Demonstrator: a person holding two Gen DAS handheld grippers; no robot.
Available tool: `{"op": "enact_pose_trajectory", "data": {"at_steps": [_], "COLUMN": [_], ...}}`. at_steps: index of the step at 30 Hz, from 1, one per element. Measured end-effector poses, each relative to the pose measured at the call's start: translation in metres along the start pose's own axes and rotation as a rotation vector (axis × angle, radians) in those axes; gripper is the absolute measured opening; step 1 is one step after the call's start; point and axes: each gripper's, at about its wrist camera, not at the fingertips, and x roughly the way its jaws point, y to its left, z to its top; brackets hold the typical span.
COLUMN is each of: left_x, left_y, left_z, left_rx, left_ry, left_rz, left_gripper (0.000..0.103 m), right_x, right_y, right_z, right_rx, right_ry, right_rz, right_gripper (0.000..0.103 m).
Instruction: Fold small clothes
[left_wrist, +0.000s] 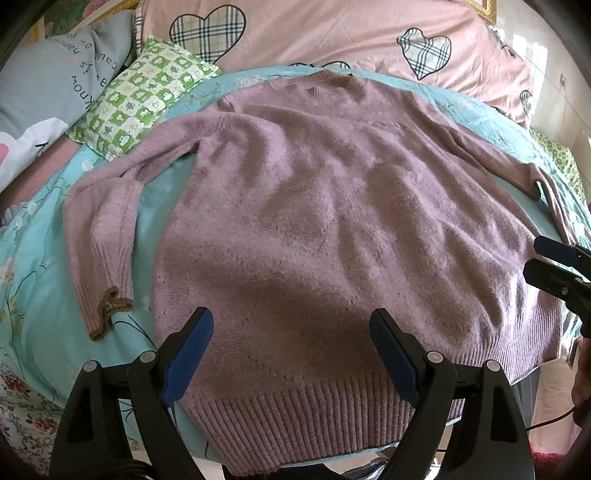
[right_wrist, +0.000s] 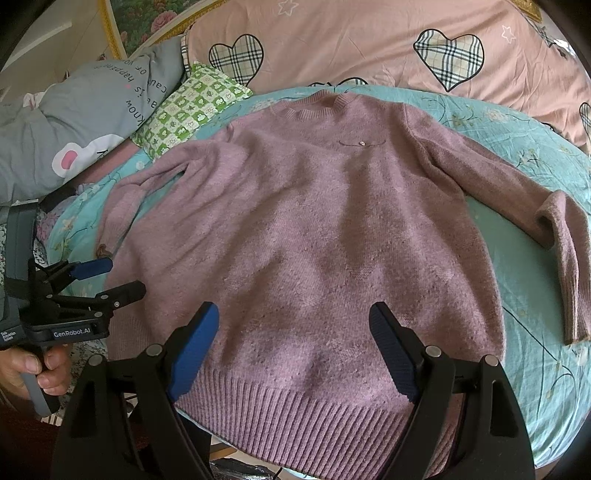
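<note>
A mauve knit sweater (left_wrist: 306, 206) lies flat and face up on the bed, collar at the far side, ribbed hem nearest me; it also shows in the right wrist view (right_wrist: 314, 229). Its left sleeve (left_wrist: 99, 236) bends down beside the body, with a brown-edged cuff. Its right sleeve (right_wrist: 554, 236) bends down at the right. My left gripper (left_wrist: 291, 332) is open and empty, above the hem. My right gripper (right_wrist: 293, 328) is open and empty, above the hem. The left gripper also shows at the left of the right wrist view (right_wrist: 107, 278), at the sweater's left edge.
The sweater lies on a turquoise floral sheet (right_wrist: 517, 369). A pink quilt with plaid hearts (right_wrist: 369, 40) lies behind the collar. A green checked pillow (left_wrist: 144, 96) and a grey pillow with lettering (left_wrist: 48, 92) are at the far left. The bed's front edge runs just below the hem.
</note>
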Motion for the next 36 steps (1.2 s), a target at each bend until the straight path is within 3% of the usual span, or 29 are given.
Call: {"op": "enact_pose_trajectory", "data": {"at_steps": [9, 17, 29, 36], "left_x": [0.004, 0.007, 0.01, 0.015], "left_y": [0.001, -0.001, -0.003, 0.004], "left_z": [0.001, 0.003, 0.007, 0.013], "left_rx": [-0.018, -0.001, 0.009, -0.019], "left_ry": [0.009, 0.011, 0.046, 0.012], "left_rz": [-0.029, -0.008, -0.002, -0.012], "left_gripper": [0.088, 0.088, 0.088, 0.088], "right_x": [0.007, 0.008, 0.009, 0.01], "right_y": [-0.002, -0.01, -0.015, -0.031], "right_z": [0.0, 0.001, 0.003, 0.019], "right_rx": [0.019, 0.048, 0.054, 0.101], "right_ry": [0.017, 0.058, 0.03, 0.012], "right_rz": [0.001, 0.008, 0.014, 0.019], "right_gripper": [0.084, 0.084, 0.084, 0.084]}}
